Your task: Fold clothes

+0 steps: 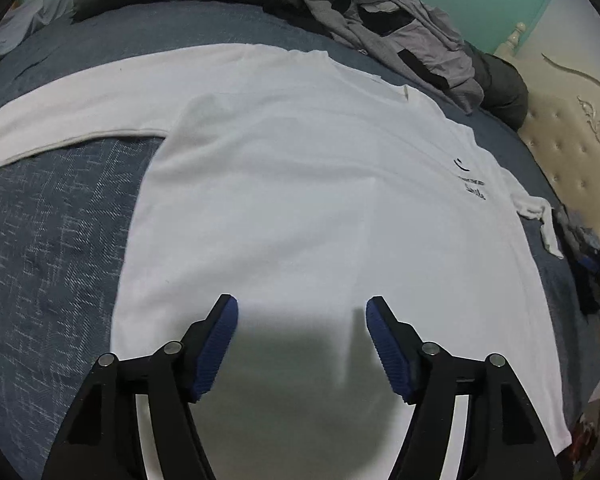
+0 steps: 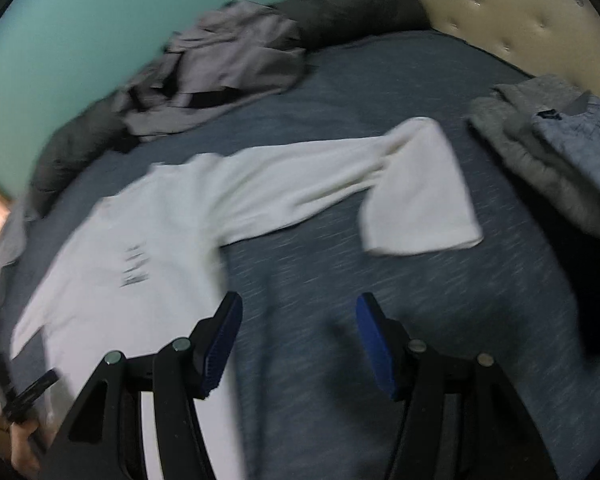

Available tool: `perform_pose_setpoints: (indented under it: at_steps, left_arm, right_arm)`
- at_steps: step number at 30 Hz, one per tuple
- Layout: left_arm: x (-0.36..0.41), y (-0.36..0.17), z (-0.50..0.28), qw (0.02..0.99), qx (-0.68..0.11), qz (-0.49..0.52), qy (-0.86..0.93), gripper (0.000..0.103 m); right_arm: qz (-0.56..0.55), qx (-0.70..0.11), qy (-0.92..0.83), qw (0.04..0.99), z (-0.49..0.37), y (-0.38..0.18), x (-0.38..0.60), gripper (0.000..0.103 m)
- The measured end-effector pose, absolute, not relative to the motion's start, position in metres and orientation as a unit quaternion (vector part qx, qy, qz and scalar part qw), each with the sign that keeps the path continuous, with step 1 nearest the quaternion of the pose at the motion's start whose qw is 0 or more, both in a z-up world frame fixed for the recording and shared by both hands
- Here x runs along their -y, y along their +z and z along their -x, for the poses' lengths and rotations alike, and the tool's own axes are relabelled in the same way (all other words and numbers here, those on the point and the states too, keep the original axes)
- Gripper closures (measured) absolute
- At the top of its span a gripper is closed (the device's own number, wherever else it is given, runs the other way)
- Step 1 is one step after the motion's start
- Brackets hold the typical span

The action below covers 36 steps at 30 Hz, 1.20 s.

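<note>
Both grippers hang released with nothing between their fingers: the left gripper (image 1: 302, 312) hovers over the lower body of the white shirt (image 1: 300, 184), the right gripper (image 2: 299, 312) over bare bed (image 2: 380, 320) just beside its edge, probably placed to start the first fold. Spread front-up and mostly flat on the blue bed, the long-sleeved shirt shows small dark print on the chest, and one sleeve (image 2: 400, 184) is bent back near the cuff
</note>
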<state>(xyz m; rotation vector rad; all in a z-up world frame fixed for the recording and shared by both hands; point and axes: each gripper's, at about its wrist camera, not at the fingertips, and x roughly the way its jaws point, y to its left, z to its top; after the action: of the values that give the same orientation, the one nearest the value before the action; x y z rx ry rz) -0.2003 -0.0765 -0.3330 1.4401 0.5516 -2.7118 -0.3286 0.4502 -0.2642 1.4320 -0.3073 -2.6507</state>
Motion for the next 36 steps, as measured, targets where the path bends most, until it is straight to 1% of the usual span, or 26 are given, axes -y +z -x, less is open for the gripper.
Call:
perform_pose_setpoints:
  at_steps: [3,8,10,12,19,20,21,22,23,24,25,27,32,36]
  left_arm:
    - [0.079,-0.331,0.199,0.016,-0.179,-0.456,-0.871,0.018]
    - [0.073,-0.333,0.199,0.004,-0.181,-0.463,-0.868,0.015]
    - [0.069,-0.333,0.199,-0.005,-0.18,-0.465,-0.867,0.012]
    - [0.066,-0.333,0.199,-0.014,-0.179,-0.465,-0.867,0.007]
    - [0.07,-0.332,0.199,-0.013,-0.184,-0.464,-0.867,0.003]
    - [0.072,-0.333,0.199,-0.012,-0.188,-0.464,-0.866,0.003]
    - [0.073,-0.333,0.198,-0.01,-0.19,-0.463,-0.865,0.003]
    - [0.074,-0.333,0.198,-0.009,-0.192,-0.463,-0.865,0.003]
    - [0.075,-0.333,0.199,-0.007,-0.193,-0.463,-0.865,0.002]
    - [0.075,-0.333,0.198,-0.007,-0.194,-0.463,-0.865,0.002]
    - [0.076,-0.334,0.198,-0.007,-0.196,-0.464,-0.864,0.002]
    - [0.076,-0.333,0.197,-0.007,-0.197,-0.465,-0.863,0.001]
    - [0.075,-0.331,0.197,-0.009,-0.198,-0.466,-0.862,0.001]
    - [0.075,-0.328,0.197,-0.01,-0.199,-0.462,-0.864,0.001]
  right_arm:
    - [-0.495,0.072,-0.866,0.026,0.353,-0.277,-0.462,0.042]
    - [-0.51,0.065,-0.857,-0.021,0.377,-0.297,-0.476,0.042]
    - [-0.516,0.049,-0.855,-0.024,0.385,-0.305,-0.476,0.042]
    - [-0.519,0.036,-0.854,-0.031,0.393,-0.312,-0.475,0.042]
    - [-0.517,0.0,-0.854,-0.048,0.408,-0.336,-0.469,0.042]
    - [-0.515,-0.005,-0.856,-0.047,0.409,-0.337,-0.468,0.049]
    - [-0.51,-0.007,-0.859,-0.05,0.41,-0.336,-0.467,0.064]
    - [-0.508,-0.004,-0.86,-0.05,0.409,-0.335,-0.469,0.071]
    - [-0.507,-0.001,-0.861,-0.051,0.409,-0.334,-0.47,0.083]
    - [-0.506,-0.002,-0.861,-0.052,0.407,-0.332,-0.472,0.092]
    - [-0.505,-0.004,-0.861,-0.052,0.405,-0.33,-0.474,0.095]
    - [-0.5,-0.016,-0.864,-0.05,0.399,-0.323,-0.477,0.098]
    - [-0.481,-0.029,-0.875,-0.042,0.385,-0.295,-0.488,0.098]
    - [-0.465,-0.028,-0.885,-0.001,0.362,-0.262,-0.495,0.098]
